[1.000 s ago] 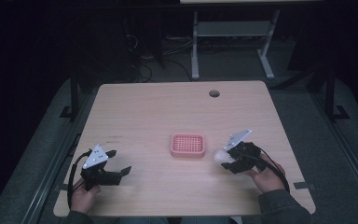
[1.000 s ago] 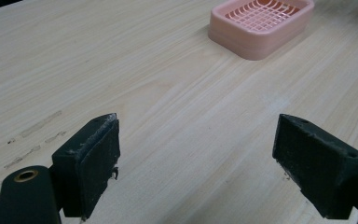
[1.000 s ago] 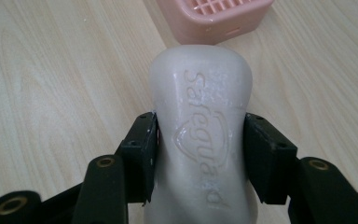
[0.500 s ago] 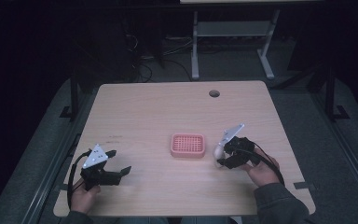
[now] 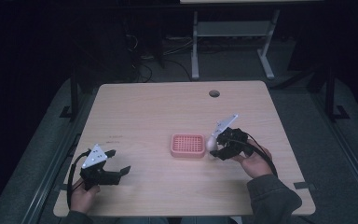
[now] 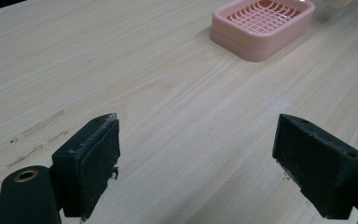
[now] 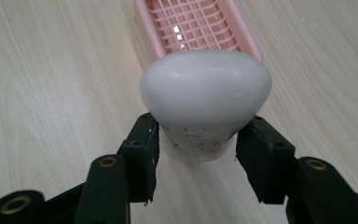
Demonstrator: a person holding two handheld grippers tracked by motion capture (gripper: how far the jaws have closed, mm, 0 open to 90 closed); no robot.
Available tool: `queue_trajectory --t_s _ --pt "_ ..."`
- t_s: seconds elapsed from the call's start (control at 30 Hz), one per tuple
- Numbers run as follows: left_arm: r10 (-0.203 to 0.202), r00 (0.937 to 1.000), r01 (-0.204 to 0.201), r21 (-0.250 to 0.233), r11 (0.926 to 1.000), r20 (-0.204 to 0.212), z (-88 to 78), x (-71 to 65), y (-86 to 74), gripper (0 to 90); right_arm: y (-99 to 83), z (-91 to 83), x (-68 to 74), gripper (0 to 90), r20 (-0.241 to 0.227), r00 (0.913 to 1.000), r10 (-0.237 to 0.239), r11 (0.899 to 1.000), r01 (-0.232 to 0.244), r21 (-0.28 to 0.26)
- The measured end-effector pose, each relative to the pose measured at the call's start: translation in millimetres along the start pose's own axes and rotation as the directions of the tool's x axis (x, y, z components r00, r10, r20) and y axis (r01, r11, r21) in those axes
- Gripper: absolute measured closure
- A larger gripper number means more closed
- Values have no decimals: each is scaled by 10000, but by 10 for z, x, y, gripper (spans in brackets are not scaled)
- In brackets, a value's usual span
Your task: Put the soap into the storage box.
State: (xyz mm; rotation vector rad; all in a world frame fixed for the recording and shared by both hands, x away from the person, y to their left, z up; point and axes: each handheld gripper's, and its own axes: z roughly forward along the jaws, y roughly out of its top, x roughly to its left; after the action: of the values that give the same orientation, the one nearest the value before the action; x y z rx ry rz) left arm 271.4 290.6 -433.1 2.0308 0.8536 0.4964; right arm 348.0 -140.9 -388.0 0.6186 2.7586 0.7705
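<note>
One white soap bar (image 7: 206, 101) clamped in right tongs (image 7: 196, 154), beside pink dish (image 7: 193, 25)

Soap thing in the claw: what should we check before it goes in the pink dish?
1. Soap pinched between the right gripper's jaws: ok.
2. Dish bare inside: ok.
3. Soap lined up over the dish: not ok, it is at the dish's edge.
4. Left gripper open and away from the dish: ok.
5. Grip firm enough: cannot tell.
</note>
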Motion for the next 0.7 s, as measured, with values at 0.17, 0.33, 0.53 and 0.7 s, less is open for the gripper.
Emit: queue_trajectory --t_s 0.17,0.33,0.53,0.7 --pt "4 10000 -4 -47 10000 -2 1 3 0 145 87 -9 -22 494 11 10000 -98 9999 98 -53" --pt "-38 10000 38 -74 10000 -13 0 5 -1 145 214 -22 -63 494 19 9996 -286 9994 286 -204" --pt "-90 10000 90 -110 9999 -18 -1 6 -2 145 361 20 -89 495 -50 9988 -491 9987 491 -104" --pt "-72 10000 72 -73 9999 -11 -8 15 0 145 460 89 -126 494 -192 9983 -541 9985 541 -6"
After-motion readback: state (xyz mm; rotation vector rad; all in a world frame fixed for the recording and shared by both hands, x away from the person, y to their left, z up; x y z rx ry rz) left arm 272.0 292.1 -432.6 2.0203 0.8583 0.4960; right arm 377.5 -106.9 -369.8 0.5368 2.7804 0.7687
